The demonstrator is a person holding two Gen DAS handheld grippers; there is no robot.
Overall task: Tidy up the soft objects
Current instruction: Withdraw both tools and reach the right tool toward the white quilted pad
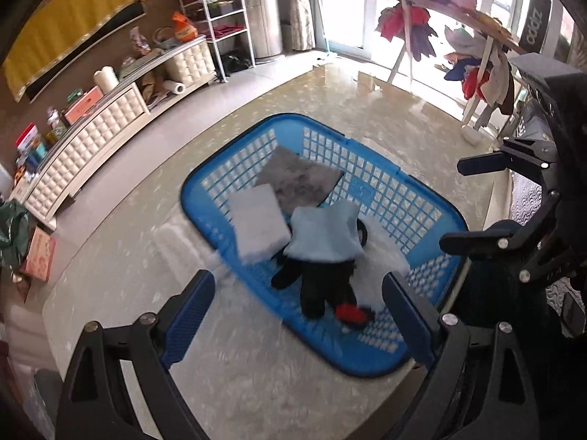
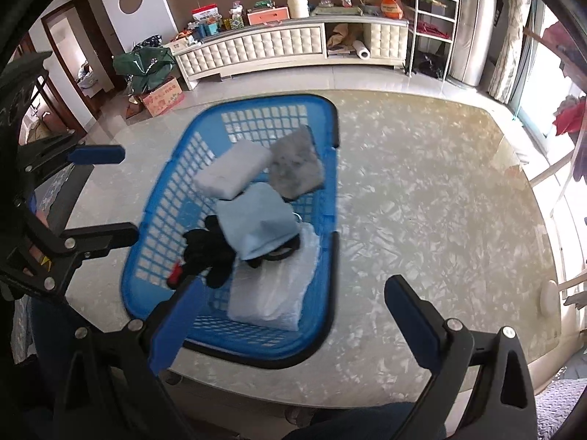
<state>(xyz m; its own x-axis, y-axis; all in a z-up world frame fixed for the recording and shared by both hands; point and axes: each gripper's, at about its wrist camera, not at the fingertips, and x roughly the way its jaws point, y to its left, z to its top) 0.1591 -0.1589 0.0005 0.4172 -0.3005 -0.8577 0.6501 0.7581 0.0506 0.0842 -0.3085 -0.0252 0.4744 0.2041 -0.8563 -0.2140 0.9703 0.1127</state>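
- Blue laundry basket (image 1: 385,190) on marble table (image 2: 422,201) holds 1 white sponge (image 1: 258,223), light-blue cloth (image 1: 324,234), black glove (image 1: 315,286).
- Left gripper (image 1: 299,321) and right gripper (image 2: 290,324): jaws apart, empty.
- No legible writing on these.

One blue basket (image 2: 332,139) stands on one marble-patterned table (image 2: 422,201). The basket holds five soft items: one white pad (image 2: 231,172) on the far left, one grey pad (image 2: 295,163) on the far right, one light blue cloth (image 2: 256,220) at the centre, one black glove (image 2: 209,249) on the near left, and one clear plastic bag (image 2: 275,293) nearest.
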